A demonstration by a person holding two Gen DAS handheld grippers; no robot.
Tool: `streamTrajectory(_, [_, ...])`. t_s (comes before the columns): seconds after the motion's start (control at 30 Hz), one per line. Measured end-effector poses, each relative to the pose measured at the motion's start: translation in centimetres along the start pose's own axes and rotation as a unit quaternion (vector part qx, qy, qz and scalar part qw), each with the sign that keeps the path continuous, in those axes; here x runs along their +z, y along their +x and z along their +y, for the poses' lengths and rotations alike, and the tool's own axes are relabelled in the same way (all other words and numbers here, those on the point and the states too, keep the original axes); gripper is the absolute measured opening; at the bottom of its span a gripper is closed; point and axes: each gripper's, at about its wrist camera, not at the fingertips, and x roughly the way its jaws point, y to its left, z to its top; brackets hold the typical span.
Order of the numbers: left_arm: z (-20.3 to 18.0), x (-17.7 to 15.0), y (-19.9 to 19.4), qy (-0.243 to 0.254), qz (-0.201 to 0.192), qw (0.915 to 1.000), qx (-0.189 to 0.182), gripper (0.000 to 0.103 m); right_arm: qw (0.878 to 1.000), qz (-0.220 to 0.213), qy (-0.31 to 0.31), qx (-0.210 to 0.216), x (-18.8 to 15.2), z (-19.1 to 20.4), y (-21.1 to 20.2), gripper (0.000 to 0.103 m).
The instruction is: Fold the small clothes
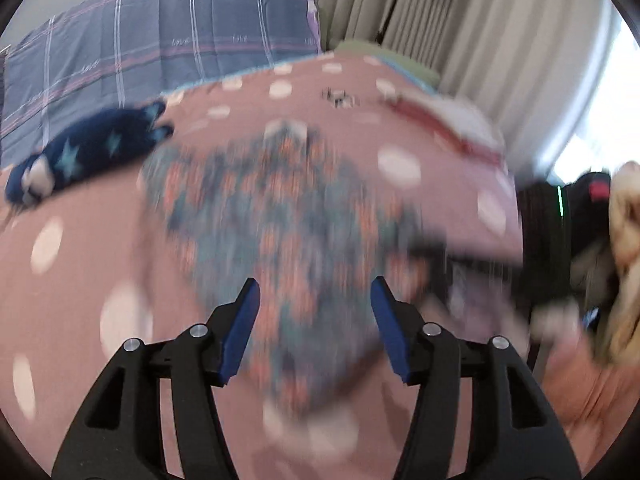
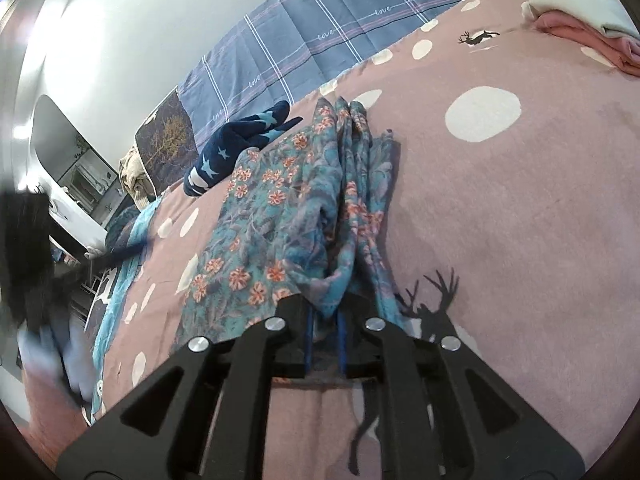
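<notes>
A teal floral garment (image 2: pixel 280 216) lies bunched on the pink dotted bedspread (image 2: pixel 520 208). My right gripper (image 2: pixel 325 320) is shut on the garment's near edge, with cloth pinched between the blue pads. In the left wrist view the same garment (image 1: pixel 280 216) shows blurred by motion. My left gripper (image 1: pixel 315 292) is open and empty, held above the garment's near part. A dark blue star-patterned piece (image 2: pixel 236 148) lies beyond the garment; it also shows at the left in the left wrist view (image 1: pixel 84 152).
Folded pink and white clothes (image 2: pixel 580 20) are stacked at the bed's far right. A blue plaid sheet (image 2: pixel 320 36) covers the far side. Curtains (image 1: pixel 460 20) hang behind the bed. A dark blurred shape (image 2: pixel 28 260) is at the left edge.
</notes>
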Motion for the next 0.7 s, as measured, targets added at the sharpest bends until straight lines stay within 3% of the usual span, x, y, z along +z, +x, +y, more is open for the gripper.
streamTrajectory(0.03, [-0.1,-1.9,-0.1,-0.002,0.007,1.0000,0.005,0.058,1.000,0.002,-0.003,0.001,0.1,0.0,0.0,0.017])
streamTrajectory(0.1, [-0.1,-4.1,0.6,-0.016,0.024,0.9995,0.012,0.058,1.000,0.010,-0.008,0.001,0.6,0.3,0.4,0.031])
streamTrajectory(0.17, [0.1,-5.4,1.8,-0.025,0.032,0.9987,0.030,0.058,1.000,0.013,-0.015,-0.013,1.1,0.7,0.8,0.032])
streamTrajectory(0.2, [0.1,-5.7,2.5,-0.025,0.033,0.9977,0.053,0.058,0.999,0.013,-0.020,-0.025,1.3,1.0,1.0,0.028])
streamTrajectory(0.27, [0.5,-5.8,3.0,-0.029,0.026,0.9963,0.077,0.058,0.999,0.014,-0.020,-0.039,1.8,1.2,1.3,0.008])
streamTrajectory(0.4, [1.0,-5.0,2.3,-0.065,-0.004,0.9947,0.080,0.058,1.000,-0.019,-0.001,-0.003,2.4,1.9,-1.3,0.007])
streamTrajectory(0.47, [1.3,-5.2,1.8,-0.063,-0.013,0.9926,0.103,0.058,1.000,-0.027,0.000,-0.009,2.4,1.9,-2.3,0.007])
streamTrajectory(0.53, [1.9,-5.7,2.6,-0.055,0.013,0.9892,0.135,0.058,0.999,-0.015,0.005,-0.034,2.0,0.9,-1.9,0.007])
streamTrajectory(0.63, [3.7,-6.7,2.9,-0.093,0.021,0.9901,0.103,0.058,0.997,0.040,0.014,-0.072,0.7,-1.5,0.8,0.012])
streamTrajectory(0.7, [3.8,-6.6,2.1,-0.089,0.017,0.9915,0.093,0.056,0.996,0.033,0.003,-0.077,0.2,-1.9,0.7,0.022])
